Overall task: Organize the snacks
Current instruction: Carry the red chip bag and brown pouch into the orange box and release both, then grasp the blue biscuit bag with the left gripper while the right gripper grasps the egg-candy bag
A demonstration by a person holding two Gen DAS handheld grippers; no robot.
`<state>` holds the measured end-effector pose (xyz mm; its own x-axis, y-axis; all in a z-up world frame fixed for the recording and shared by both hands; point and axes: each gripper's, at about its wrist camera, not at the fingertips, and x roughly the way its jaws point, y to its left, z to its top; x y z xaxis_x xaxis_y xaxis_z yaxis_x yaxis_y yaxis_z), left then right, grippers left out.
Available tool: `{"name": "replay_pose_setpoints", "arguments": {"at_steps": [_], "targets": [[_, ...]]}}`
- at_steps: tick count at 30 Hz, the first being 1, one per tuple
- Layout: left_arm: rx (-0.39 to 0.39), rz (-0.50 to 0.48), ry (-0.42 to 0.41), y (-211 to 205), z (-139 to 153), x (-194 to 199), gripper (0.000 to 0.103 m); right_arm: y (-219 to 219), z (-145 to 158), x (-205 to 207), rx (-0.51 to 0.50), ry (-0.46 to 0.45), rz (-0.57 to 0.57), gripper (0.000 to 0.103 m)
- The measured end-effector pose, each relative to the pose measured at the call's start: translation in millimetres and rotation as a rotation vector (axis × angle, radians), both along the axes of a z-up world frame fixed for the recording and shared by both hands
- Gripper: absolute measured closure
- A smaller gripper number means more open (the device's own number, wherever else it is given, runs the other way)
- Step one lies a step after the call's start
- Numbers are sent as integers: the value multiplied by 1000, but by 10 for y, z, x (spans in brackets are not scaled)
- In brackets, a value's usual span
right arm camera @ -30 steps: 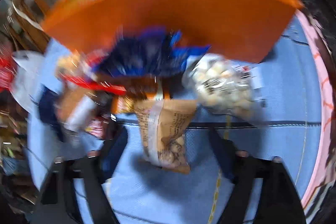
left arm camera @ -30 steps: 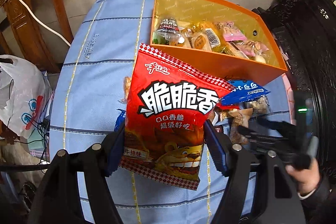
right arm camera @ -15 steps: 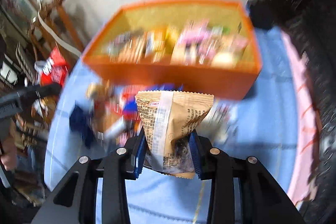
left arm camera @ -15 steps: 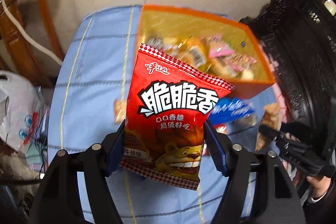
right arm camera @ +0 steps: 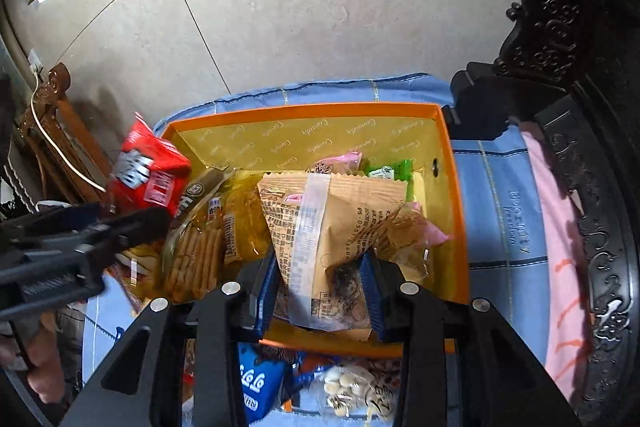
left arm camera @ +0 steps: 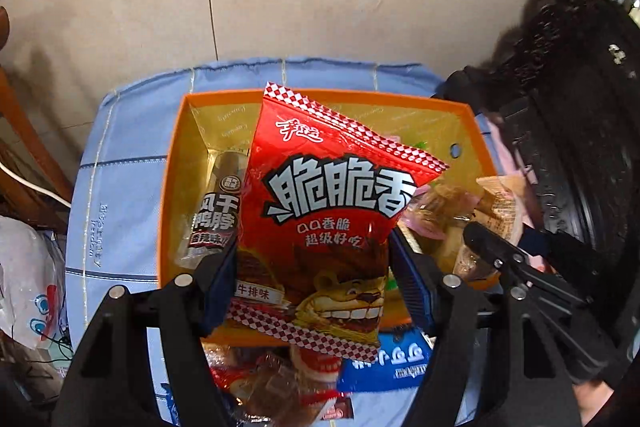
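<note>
left fingers (left arm camera: 312, 291): gripping red bag (left arm camera: 328, 211) | right fingers (right arm camera: 322, 291): gripping brown packet (right arm camera: 324, 223), seemingly over box (right arm camera: 456, 195)

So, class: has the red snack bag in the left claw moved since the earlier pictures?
Yes. The red snack bag has travelled from over the blue tablecloth to above the orange box.

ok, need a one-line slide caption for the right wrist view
Right gripper holds a brown snack bag over the orange box of snacks; left gripper carries a red bag alongside.

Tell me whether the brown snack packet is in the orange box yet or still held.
Still held. The right gripper pinches the brown snack packet by its lower end, above the snacks in the orange box; it has not been let go.
</note>
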<state>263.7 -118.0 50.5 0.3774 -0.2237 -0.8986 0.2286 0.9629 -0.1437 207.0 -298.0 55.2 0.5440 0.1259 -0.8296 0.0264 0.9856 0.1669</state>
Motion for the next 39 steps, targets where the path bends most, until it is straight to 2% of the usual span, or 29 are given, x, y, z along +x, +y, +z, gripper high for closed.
{"name": "replay_pose_setpoints", "arguments": {"at_steps": [2,3,4,5,7,8,9,12,15,19,21,22,25,28,31,35,39], "targets": [[0,7,8,-21,-71,27,34,-16,3,4,-5,-43,-28,64],[12,9,3,-34,-81,28,33,-20,12,-9,-19,-62,-42,52],[48,2,-15,-59,-80,4,30,-23,35,-42,-46,-93,-62,28],[72,-11,-32,-73,-68,-16,20,-27,64,-63,-75,-122,-84,19],[126,-24,-79,-74,-20,-100,13,-15,143,-155,-150,-202,-119,4],[130,-16,-83,-41,0,-114,8,-5,183,-199,-176,-227,-114,4],[123,-4,-79,-5,17,-131,8,2,215,-236,-201,-230,-119,4],[35,14,-54,141,100,-237,8,37,283,-398,-273,-244,-180,4],[16,30,-62,252,159,-416,6,56,304,-591,-246,-245,-173,4],[59,46,-38,397,126,-742,4,83,190,-877,-216,-235,-121,4],[66,49,-20,470,87,-905,4,114,127,-978,-191,-194,-89,4],[78,52,-8,528,46,-1026,4,117,40,-1033,-175,-141,-66,4],[86,47,-3,698,-82,-1304,4,133,-117,-1208,-178,-86,-41,4],[33,65,4,922,-238,-1524,5,131,-347,-1379,-140,2,-20,4],[24,91,85,1101,-429,-1648,5,135,-507,-1503,-109,59,-19,4],[31,182,214,1353,-713,-1767,5,171,-644,-1588,-29,114,-19,4],[124,170,213,1405,-908,-1836,5,223,-686,-1599,-6,132,-3,4]]}}
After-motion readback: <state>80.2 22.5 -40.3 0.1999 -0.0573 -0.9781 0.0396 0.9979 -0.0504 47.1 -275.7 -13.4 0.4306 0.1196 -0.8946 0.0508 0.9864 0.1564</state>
